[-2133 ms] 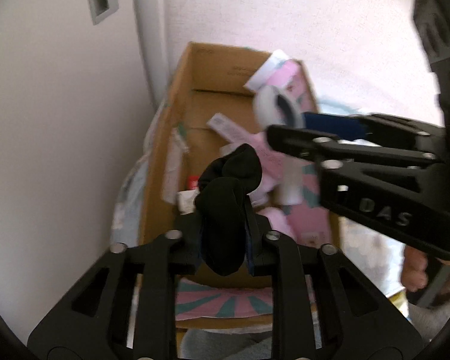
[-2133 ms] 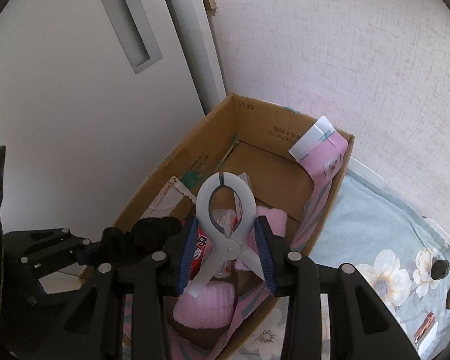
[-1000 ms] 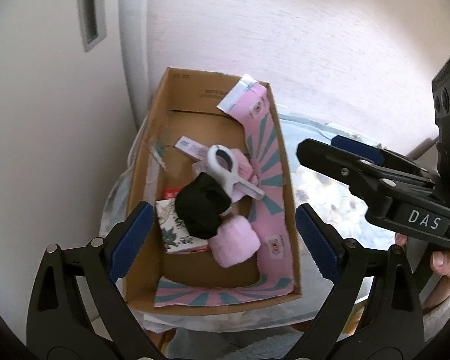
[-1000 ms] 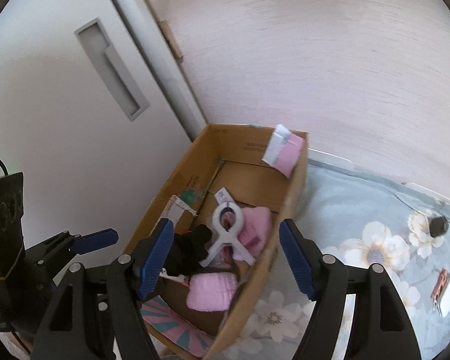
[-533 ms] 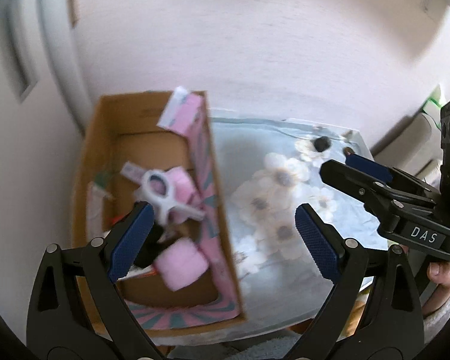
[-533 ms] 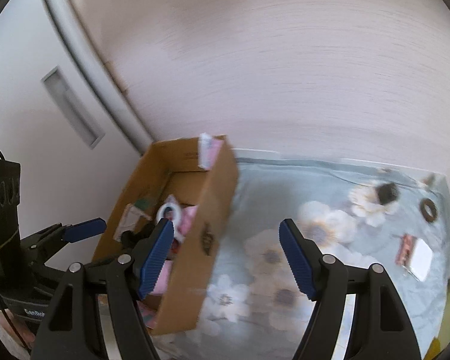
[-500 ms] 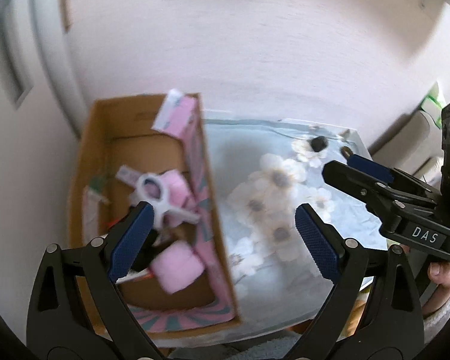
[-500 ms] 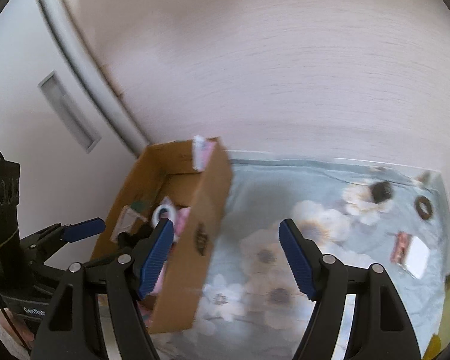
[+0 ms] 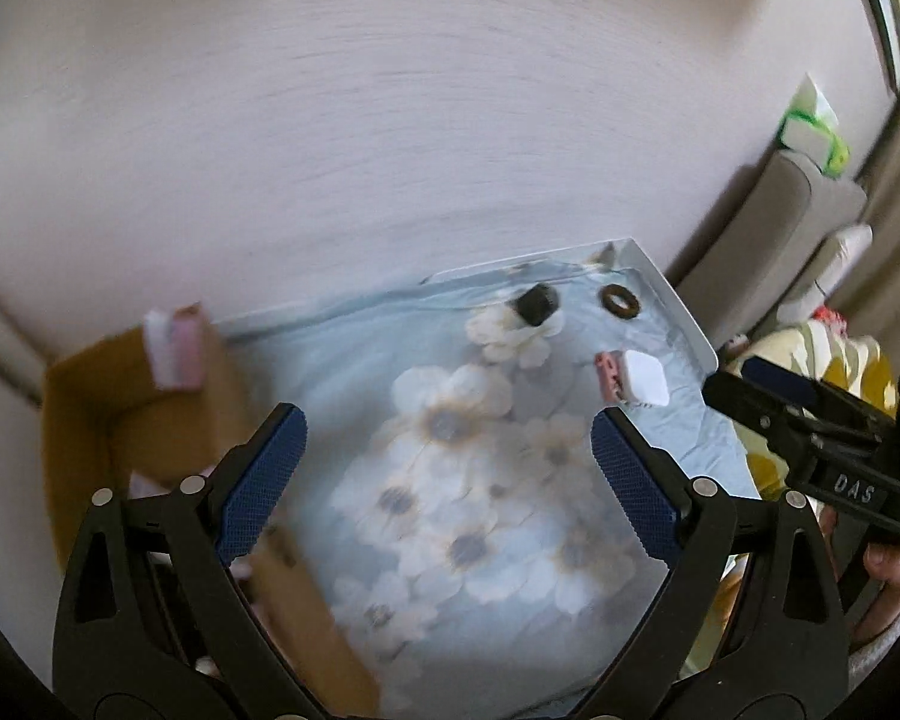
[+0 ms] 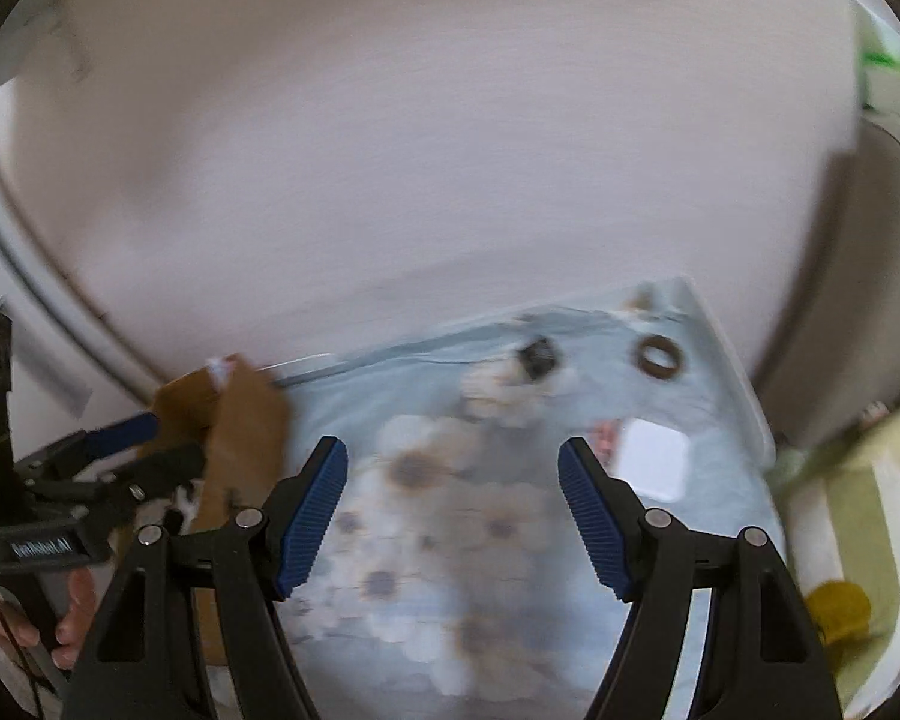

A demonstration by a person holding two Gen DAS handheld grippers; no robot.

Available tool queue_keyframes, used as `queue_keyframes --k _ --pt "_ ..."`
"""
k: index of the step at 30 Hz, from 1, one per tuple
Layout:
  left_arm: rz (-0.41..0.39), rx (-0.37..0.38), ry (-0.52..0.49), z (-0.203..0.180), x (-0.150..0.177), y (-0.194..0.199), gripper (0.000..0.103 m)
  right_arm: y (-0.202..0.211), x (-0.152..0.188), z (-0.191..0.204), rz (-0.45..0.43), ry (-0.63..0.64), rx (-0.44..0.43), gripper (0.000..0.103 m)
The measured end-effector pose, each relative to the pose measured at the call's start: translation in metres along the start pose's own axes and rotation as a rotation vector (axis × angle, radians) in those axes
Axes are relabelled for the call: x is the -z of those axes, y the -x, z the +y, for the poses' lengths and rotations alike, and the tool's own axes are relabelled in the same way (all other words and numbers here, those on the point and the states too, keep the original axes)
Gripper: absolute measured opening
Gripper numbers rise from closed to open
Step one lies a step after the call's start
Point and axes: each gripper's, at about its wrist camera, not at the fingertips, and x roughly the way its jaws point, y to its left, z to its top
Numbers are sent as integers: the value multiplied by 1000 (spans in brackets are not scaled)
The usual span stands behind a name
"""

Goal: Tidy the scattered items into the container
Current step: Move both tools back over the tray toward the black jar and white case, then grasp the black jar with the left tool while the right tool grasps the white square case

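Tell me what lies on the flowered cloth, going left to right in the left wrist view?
Cardboard box → dark round lump → brown ring → white square pad, with a small pink thing touching its left edge.
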Motion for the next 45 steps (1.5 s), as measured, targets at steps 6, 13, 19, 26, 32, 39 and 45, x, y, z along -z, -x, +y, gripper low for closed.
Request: queue_keyframes --k 6,13,19,26,32,39,45 --pt "53 4 -101 -38 -27 -49 96 -1 3 -51 8 -118 84 69" --pt "143 27 -120 -63 -47 -122 96 -22 11 -86 58 -162 135 69" --pt "203 35 -80 -72 -51 -181 96 -46 19 -99 105 -117 160 69" --pt "240 8 -51 -72 -47 -231 96 -77 25 -103 130 -61 161 69" --pt "237 -16 -57 -78 -46 -248 96 -96 30 -106 144 -42 167 69" --pt "234 -28 -77 -87 -44 -260 96 -107 30 -116 145 -46 165 69" --pt "230 -38 -85 -91 -42 -266 96 -114 31 -123 163 -27 167 69"
